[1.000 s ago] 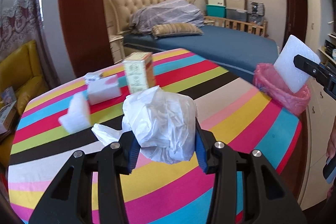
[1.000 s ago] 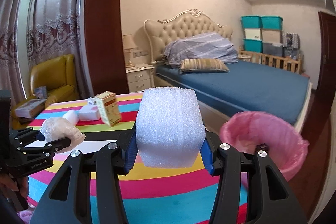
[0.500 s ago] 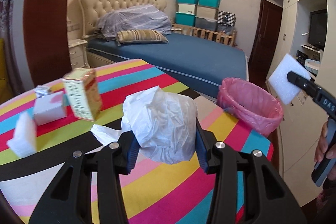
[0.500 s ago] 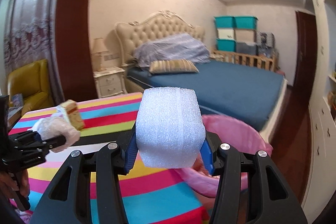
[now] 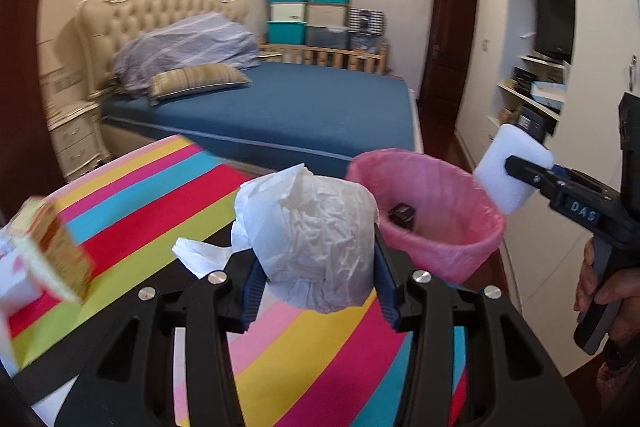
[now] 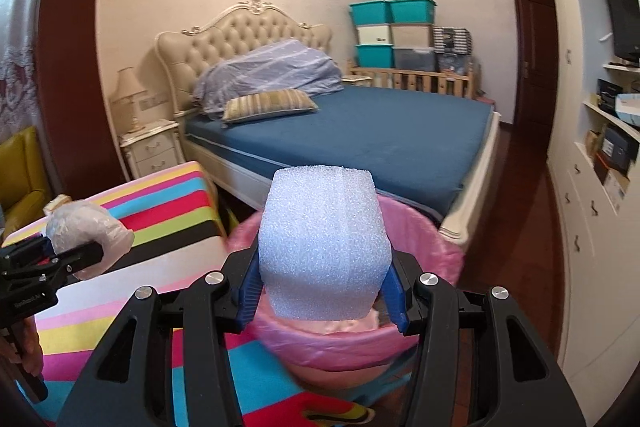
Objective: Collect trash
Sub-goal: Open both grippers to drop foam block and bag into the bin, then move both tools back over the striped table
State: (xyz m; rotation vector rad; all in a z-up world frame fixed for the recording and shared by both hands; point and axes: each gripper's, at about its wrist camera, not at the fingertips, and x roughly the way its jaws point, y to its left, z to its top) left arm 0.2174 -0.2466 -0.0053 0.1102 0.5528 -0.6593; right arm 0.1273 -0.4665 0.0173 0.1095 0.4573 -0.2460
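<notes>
My left gripper is shut on a crumpled white plastic bag, held above the striped table just left of the pink-lined trash bin. A small dark item lies inside the bin. My right gripper is shut on a white foam block, which hangs over the bin's opening. In the left wrist view the foam block and right gripper sit at the bin's right rim. The right wrist view shows the left gripper with the bag at far left.
A yellow-green carton and a white-pink box stand on the table at the left. Beyond the table lie a blue bed, a nightstand and stacked storage boxes. White cabinets and shelves line the right wall.
Both grippers have swung right toward the bin. The foam block now hangs over the bin's mouth, and the bag has come up close to the bin's left rim. Both grips held.
</notes>
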